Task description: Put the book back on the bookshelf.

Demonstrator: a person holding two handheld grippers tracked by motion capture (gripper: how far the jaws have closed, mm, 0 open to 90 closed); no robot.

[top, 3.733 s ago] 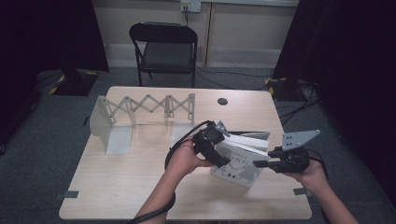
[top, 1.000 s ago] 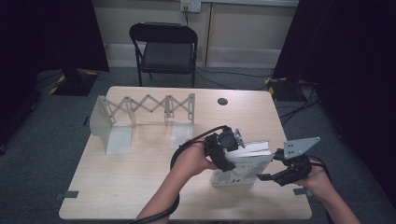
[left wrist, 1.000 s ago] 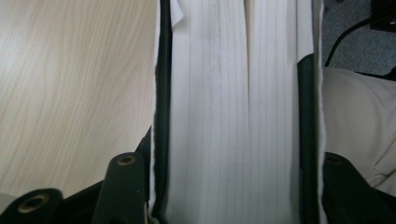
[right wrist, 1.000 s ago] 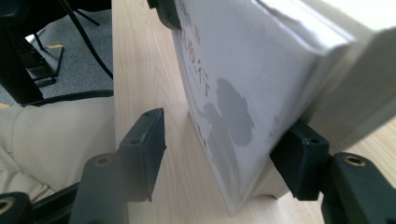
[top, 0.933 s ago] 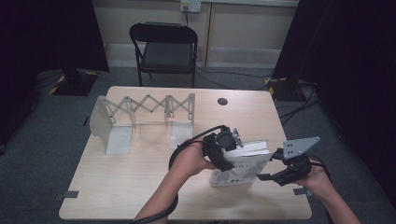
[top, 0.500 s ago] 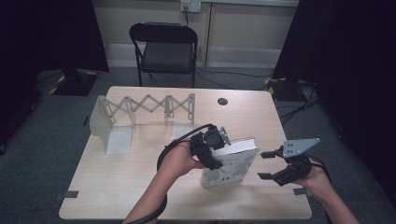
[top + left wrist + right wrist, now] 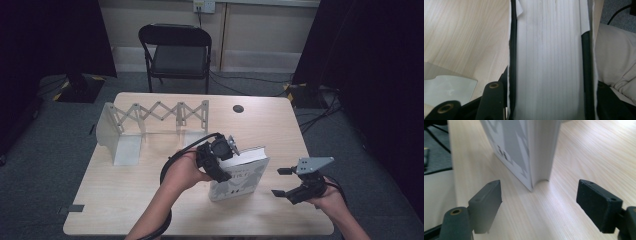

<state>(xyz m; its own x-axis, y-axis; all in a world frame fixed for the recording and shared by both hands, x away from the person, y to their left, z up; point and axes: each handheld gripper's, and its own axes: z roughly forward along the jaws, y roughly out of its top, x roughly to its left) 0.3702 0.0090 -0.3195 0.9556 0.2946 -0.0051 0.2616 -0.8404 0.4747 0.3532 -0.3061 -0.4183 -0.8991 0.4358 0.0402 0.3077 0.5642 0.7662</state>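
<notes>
Left claw [image 7: 220, 162] is clamped tight on the one book [image 7: 242, 175], standing it upright on the worktop [image 7: 125, 200]. Right claw [image 7: 284, 181], jaws just spread wide and empty, sits just beside it. Next move, I'd guess: carry the book over to the single expanding rack [image 7: 150, 117], well off to the left claw's far side.

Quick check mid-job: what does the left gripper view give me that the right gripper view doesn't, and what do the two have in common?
Left gripper view alone: the left gripper shut on the book's page edge, a jaw along each cover, and a pale sheet on the table. Right gripper view alone: the right gripper, jaws just opened wide with nothing between them, facing the book's patterned cover and lower corner resting on the wood. Both show the book and the wooden table.
</notes>
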